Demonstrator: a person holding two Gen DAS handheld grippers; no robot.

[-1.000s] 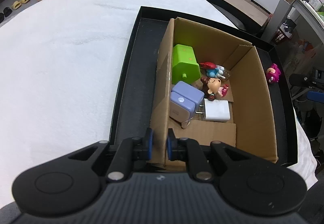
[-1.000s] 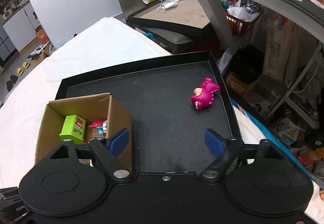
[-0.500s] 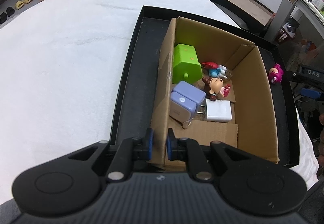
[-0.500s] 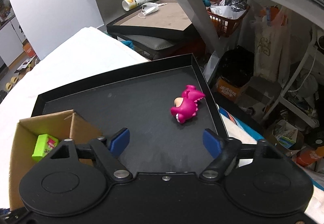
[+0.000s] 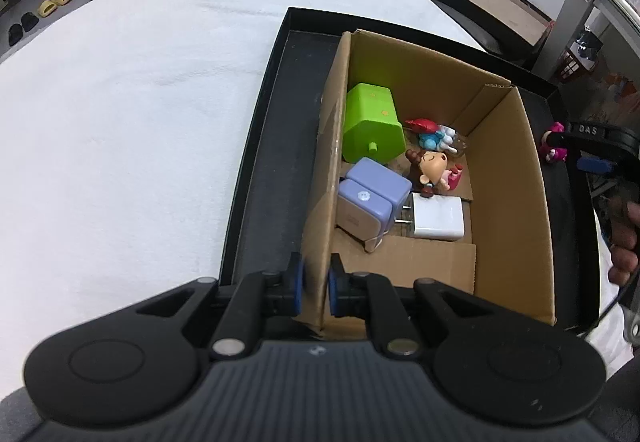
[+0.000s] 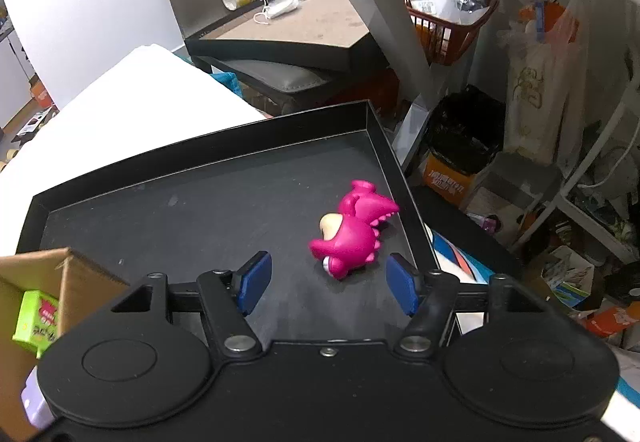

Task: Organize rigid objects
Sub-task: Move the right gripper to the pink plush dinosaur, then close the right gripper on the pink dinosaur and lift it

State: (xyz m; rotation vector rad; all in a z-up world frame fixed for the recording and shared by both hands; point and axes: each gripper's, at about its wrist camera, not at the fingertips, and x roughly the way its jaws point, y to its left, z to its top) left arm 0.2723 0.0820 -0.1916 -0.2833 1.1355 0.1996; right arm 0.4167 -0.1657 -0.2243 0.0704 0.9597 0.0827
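My left gripper (image 5: 315, 288) is shut on the near left wall of an open cardboard box (image 5: 508, 178) that stands in a black tray (image 5: 272, 162). In the box lie a green block (image 5: 372, 124), a purple charger (image 5: 370, 200), a white charger (image 5: 438, 218) and small figurines (image 5: 434, 168). My right gripper (image 6: 328, 284) is open, with a pink dinosaur toy (image 6: 354, 232) lying on the tray floor (image 6: 200, 218) just beyond and between its fingertips. The toy also shows in the left wrist view (image 5: 554, 146), right of the box.
The tray sits on a white cloth-covered table (image 5: 140, 102). Beyond the tray's far right corner are a low black table (image 6: 296, 26) with a cup and a mask, a red basket (image 6: 452, 18), and floor clutter.
My right gripper has moved forward and right towards the pink dinosaur, which now lies close between its fingertips. The left gripper keeps its hold on the box wall.
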